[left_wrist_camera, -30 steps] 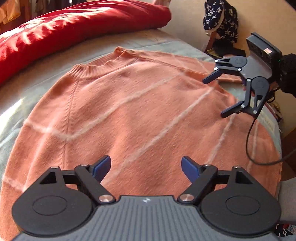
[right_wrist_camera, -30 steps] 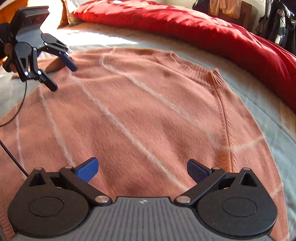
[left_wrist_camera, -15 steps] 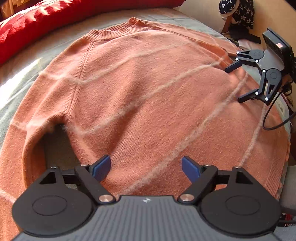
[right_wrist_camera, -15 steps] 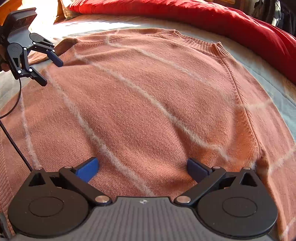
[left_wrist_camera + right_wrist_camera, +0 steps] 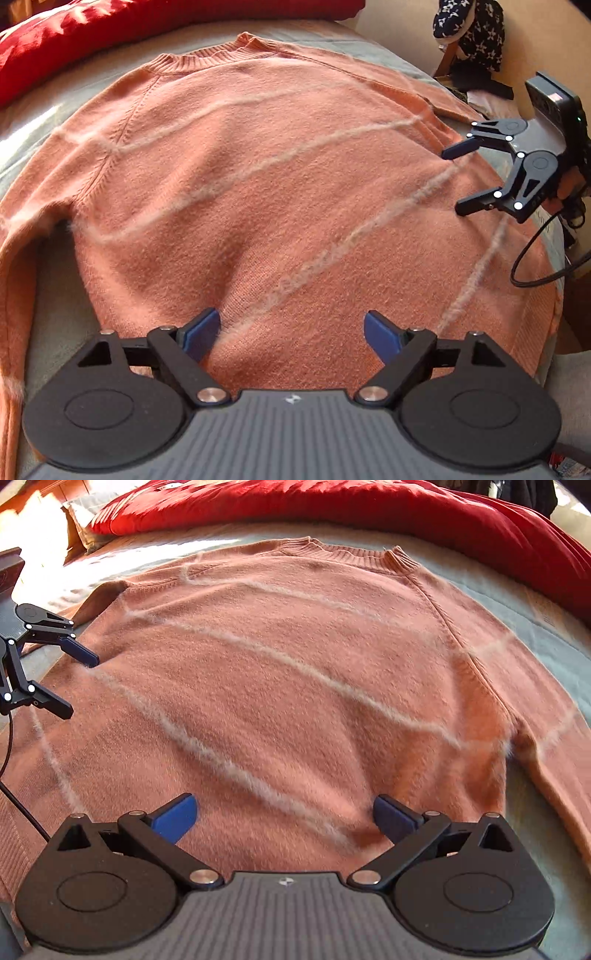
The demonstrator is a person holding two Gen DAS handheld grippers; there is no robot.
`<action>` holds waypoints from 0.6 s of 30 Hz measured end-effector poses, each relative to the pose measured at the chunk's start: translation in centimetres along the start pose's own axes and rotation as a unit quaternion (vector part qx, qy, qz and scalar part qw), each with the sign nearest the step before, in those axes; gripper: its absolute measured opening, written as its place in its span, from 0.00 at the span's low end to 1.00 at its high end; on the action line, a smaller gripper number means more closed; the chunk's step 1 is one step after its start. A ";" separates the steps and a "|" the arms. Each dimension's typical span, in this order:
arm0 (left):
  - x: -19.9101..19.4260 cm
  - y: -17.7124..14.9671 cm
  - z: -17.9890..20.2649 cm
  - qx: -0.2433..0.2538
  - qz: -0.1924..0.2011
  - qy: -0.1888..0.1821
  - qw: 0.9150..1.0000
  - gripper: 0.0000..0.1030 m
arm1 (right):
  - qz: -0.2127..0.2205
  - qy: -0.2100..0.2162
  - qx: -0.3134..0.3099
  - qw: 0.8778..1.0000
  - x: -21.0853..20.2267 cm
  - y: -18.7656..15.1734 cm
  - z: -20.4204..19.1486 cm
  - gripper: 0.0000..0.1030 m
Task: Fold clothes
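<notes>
Jaws of your left gripper (image 5: 291,330) stand spread, with nothing pinched, above the lower body of the orange sweater (image 5: 280,192). Your right gripper (image 5: 284,818) is likewise spread and empty. You have the sweater lying flat on the bed (image 5: 546,627), collar toward the red blanket (image 5: 369,506).

Bright with warm sunlight glaring at the far left of the bed (image 5: 74,579), sharp at centre, strongly bent at edges.
</notes>
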State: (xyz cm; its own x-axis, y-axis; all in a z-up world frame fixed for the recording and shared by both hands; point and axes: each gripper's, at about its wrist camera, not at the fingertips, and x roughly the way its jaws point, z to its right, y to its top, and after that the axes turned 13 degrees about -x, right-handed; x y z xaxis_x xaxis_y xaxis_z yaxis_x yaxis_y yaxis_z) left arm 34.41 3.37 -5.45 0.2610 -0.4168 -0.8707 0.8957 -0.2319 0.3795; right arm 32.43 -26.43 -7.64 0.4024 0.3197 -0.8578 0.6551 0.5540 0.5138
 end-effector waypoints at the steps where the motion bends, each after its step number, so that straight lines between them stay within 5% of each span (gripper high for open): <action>1: -0.1 0.5 0.3 -0.005 -0.001 0.004 1.000 0.82 | -0.001 -0.004 0.008 1.000 -0.6 0.0 0.1 1.00; 6: 1.2 3.2 1.9 -0.004 0.028 -0.006 1.000 0.82 | 0.066 -0.046 0.058 0.995 -1.8 0.9 3.2 1.00; 10: 3.8 5.2 3.2 0.004 0.045 0.001 0.999 0.82 | 0.048 -0.072 0.033 0.996 2.4 1.1 6.1 1.00; 13: 4.4 5.8 3.9 0.009 0.050 0.028 0.998 0.82 | 0.072 -0.045 0.048 0.995 2.3 0.6 8.3 1.00; 15: 3.8 6.0 4.1 0.004 0.057 0.032 0.998 0.82 | 0.075 -0.062 0.054 0.994 0.4 0.9 7.6 1.00; 18: 2.3 5.4 4.4 -0.014 0.072 0.037 0.997 0.82 | 0.084 -0.022 0.066 0.994 -1.9 -0.1 5.3 1.00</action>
State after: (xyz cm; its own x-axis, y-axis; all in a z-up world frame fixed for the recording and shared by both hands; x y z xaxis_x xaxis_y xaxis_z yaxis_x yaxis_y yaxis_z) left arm 38.25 -2.75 -4.03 0.4129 -0.3783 -0.8285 0.8561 -0.1492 0.4948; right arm 34.93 -31.19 -5.97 0.5395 0.3638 -0.7593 0.6528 0.3889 0.6501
